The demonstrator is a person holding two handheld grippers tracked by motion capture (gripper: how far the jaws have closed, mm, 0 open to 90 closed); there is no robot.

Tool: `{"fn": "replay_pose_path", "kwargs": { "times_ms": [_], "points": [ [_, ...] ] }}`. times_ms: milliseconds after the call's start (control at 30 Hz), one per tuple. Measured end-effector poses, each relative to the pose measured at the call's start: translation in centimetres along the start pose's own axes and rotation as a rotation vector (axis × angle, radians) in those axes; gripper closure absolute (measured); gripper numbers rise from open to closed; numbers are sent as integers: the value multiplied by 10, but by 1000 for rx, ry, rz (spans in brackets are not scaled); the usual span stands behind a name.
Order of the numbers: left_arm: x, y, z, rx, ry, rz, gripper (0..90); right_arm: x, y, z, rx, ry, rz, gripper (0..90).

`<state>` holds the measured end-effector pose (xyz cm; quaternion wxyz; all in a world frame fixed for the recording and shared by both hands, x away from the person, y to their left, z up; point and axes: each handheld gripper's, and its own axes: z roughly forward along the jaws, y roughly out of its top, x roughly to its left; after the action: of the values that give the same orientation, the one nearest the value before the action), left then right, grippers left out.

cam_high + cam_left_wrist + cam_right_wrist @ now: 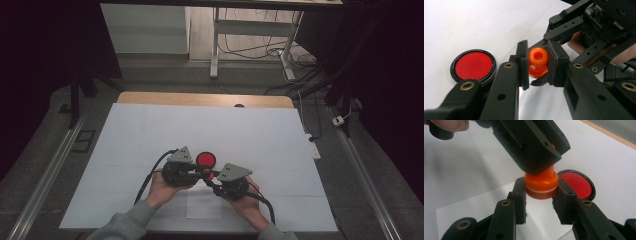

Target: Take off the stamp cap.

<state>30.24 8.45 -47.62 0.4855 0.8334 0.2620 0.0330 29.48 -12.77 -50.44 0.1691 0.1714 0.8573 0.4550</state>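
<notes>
A small orange knob-shaped piece (538, 56) with a white band near its base (541, 182) is held just above the table between both grippers. My left gripper (537, 63) is shut on its rounded upper part. My right gripper (541, 195) is shut on its wider lower part, coming from the opposite side. In the high view the two grippers meet at the orange piece (208, 175), the left gripper (201, 172) to its left and the right gripper (212, 180) to its right. A round red disc with a black rim (205, 159) lies flat on the table just behind them.
A white mat (150, 130) covers the table, and the wooden far edge (205, 98) shows behind it. A small white paper sheet (202, 206) lies near the front edge under the hands. Metal rails run along both sides.
</notes>
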Motion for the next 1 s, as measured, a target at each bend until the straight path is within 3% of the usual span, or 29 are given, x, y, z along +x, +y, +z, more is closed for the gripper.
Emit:
{"fn": "replay_pose_path", "kwargs": {
  "times_ms": [1000],
  "points": [
    [-1,-1,-2,-28,-5,-6,727,-1,-2,-2,-18,8,25,649]
  ]
}}
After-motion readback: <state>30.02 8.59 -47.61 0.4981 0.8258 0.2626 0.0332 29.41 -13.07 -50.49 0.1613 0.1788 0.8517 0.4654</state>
